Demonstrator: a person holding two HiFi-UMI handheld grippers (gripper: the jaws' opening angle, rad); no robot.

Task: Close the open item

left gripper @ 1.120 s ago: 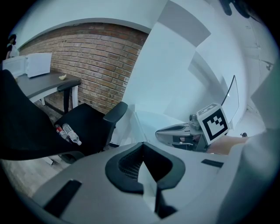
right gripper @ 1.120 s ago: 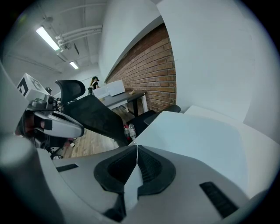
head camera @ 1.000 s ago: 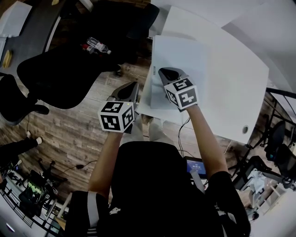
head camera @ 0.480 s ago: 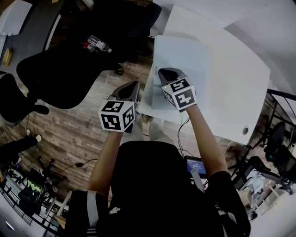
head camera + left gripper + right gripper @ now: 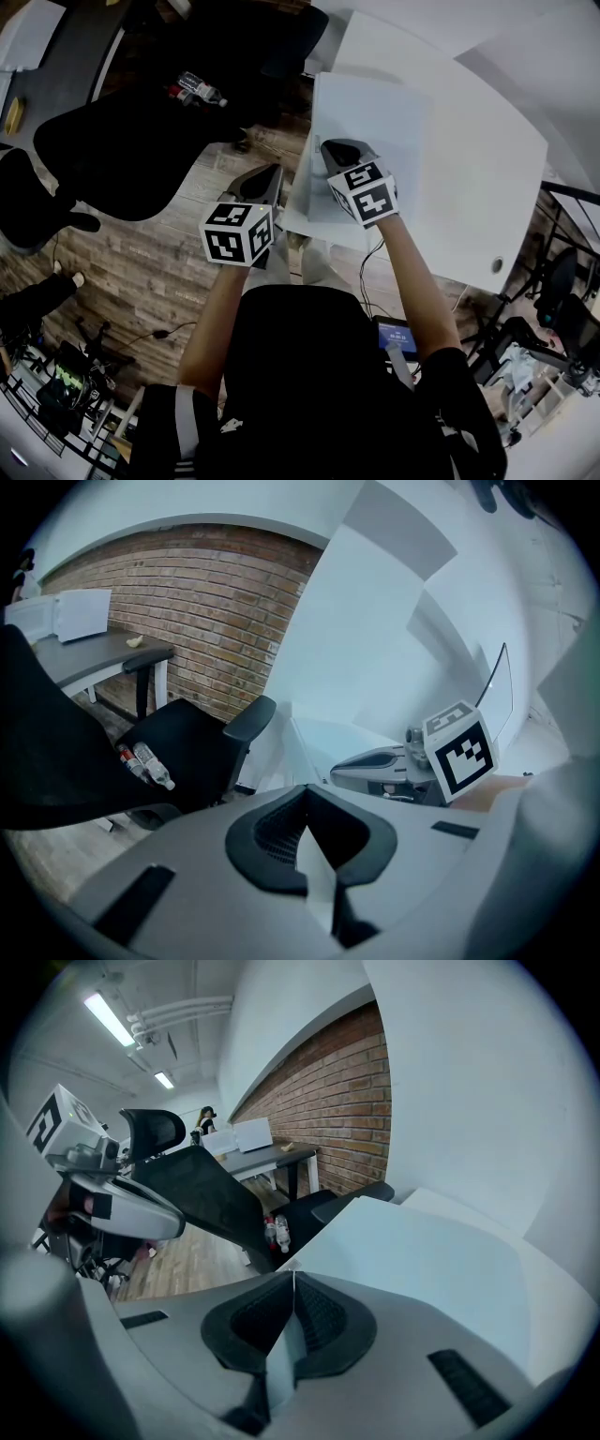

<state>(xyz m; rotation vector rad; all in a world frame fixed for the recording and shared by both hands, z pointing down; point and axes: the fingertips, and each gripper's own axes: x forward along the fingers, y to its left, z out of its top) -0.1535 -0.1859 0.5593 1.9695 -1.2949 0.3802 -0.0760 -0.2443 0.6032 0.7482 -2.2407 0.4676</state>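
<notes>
Since my right claw (image 5: pixel 293 1279) was pressed shut with nothing between its jaws, I judged it better used as a blunt pusher than a pincer. I would lay the closed tip on whichever leaf of the pale panel (image 5: pixel 375 112) stood open and press it over slowly. The push should follow the hinge, not shove the thing along the table (image 5: pixel 478 169). That claw hung over the panel's near half.

My left claw (image 5: pixel 305 803) was likewise closed on nothing. It hung off the table's edge, above the wooden floor (image 5: pixel 159 253), just beside the panel's near corner, which seemed to overhang that edge. I thought it should come in to steady that corner so nothing slid off.

The panel lay on the near left part of the table. A black chair (image 5: pixel 122 150) and some bottles (image 5: pixel 199 92) on the floor were well apart from it.

I could not make out whether the panel was a laptop, a folder or a box lid. Nor could I tell where its hinge ran or how far open it stood. From above it read as one flat pale sheet, and my right claw covered part of it.
</notes>
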